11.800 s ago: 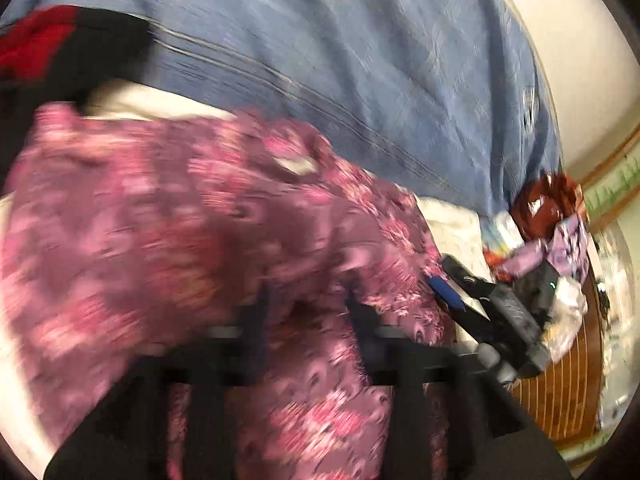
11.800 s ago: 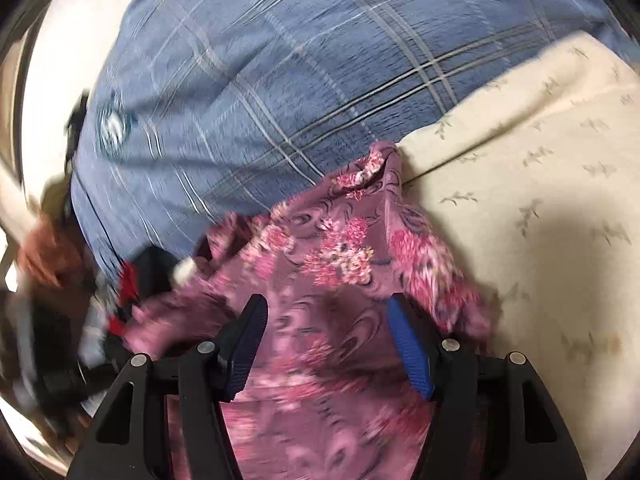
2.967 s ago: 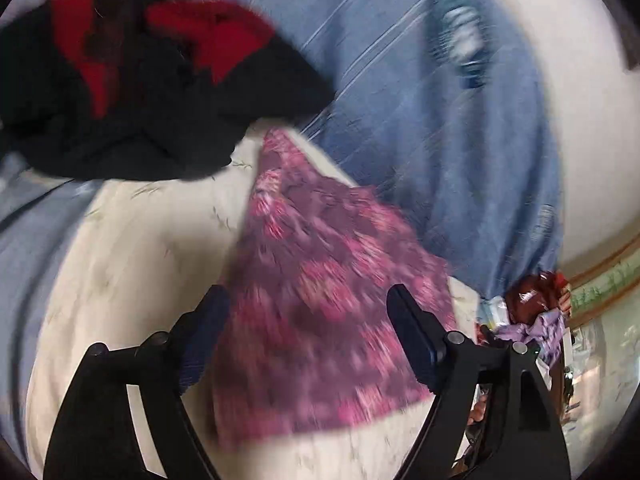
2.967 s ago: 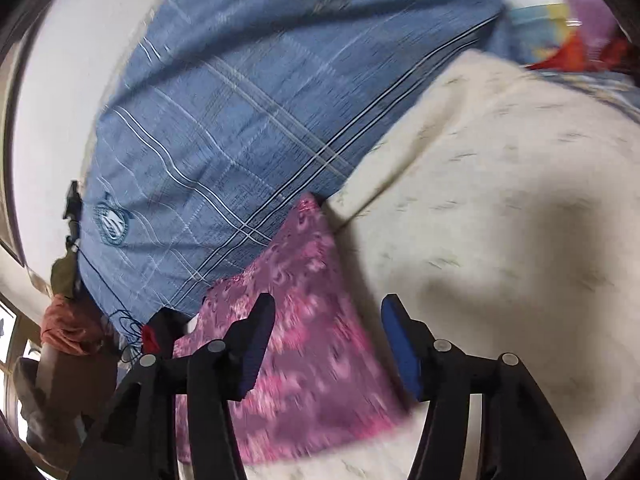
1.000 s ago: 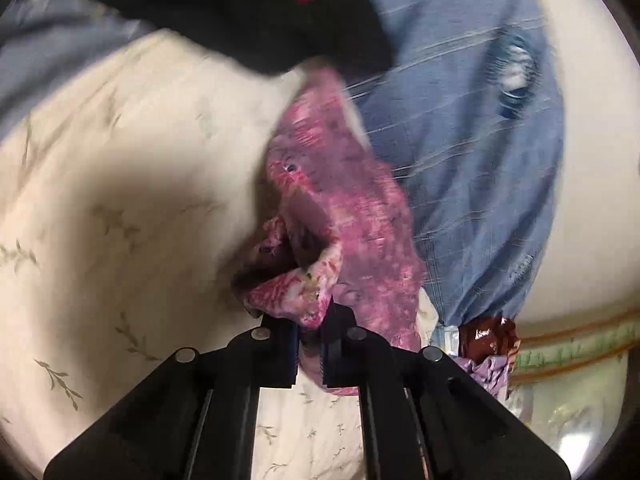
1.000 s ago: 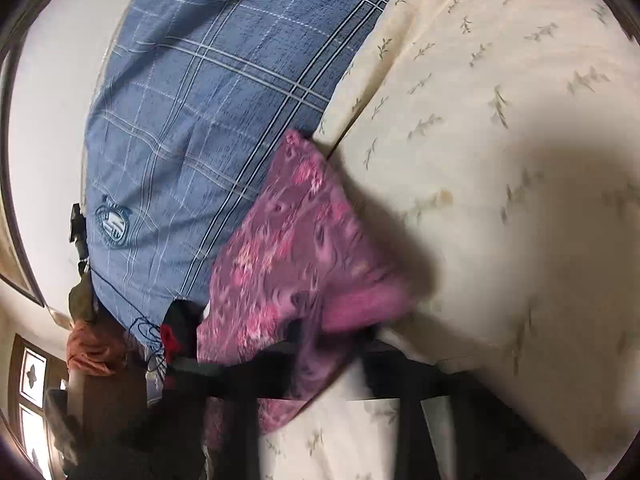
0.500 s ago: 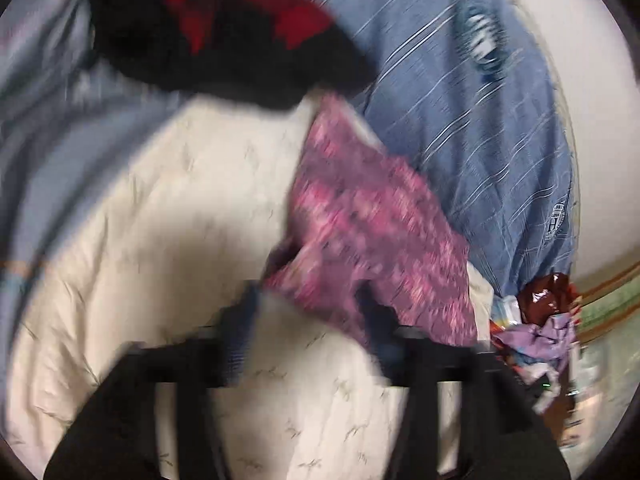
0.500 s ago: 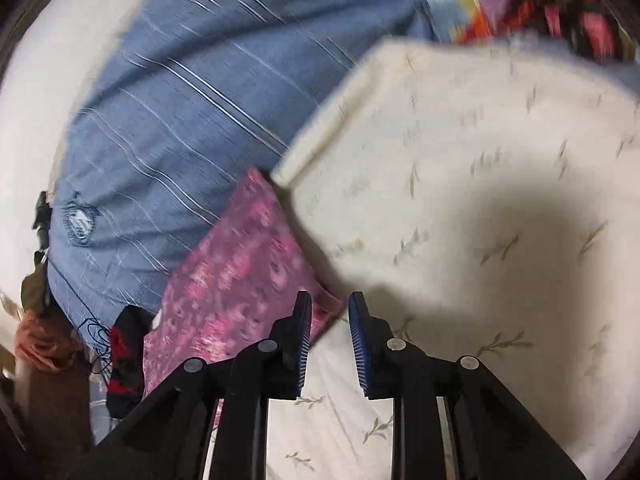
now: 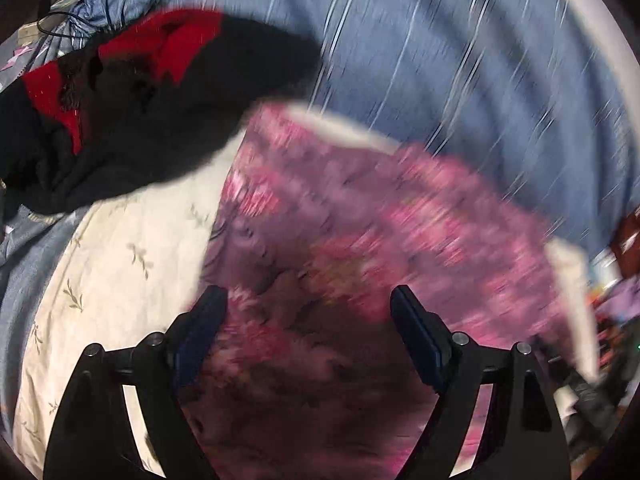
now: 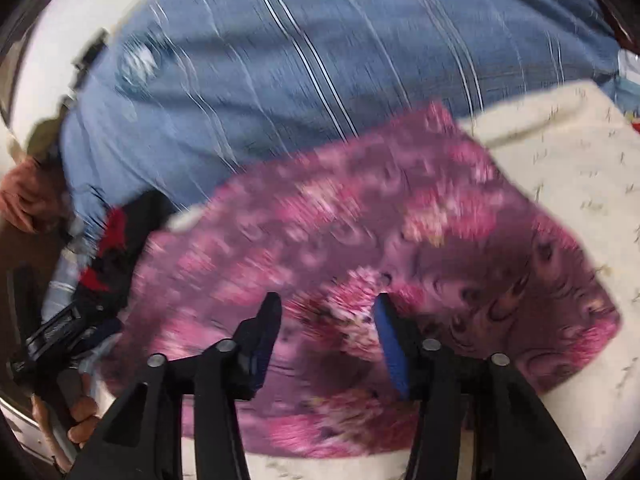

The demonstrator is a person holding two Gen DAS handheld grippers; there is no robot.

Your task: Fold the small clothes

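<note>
Both grippers' jaws have just been opening: the left gripper [image 9: 308,312] stands wide and the right gripper [image 10: 326,316] partly spread, gripping nothing, over the pink floral garment [image 9: 360,248]. It lies flat on the cream sheet [image 9: 120,264]. Beyond lie a black-and-red garment [image 9: 132,112] and blue plaid bedding [image 9: 460,80].

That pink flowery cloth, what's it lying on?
The pink floral garment lies on a cream leaf-print cloth spread over a blue plaid blanket. What lies directly beneath its middle is covered.
</note>
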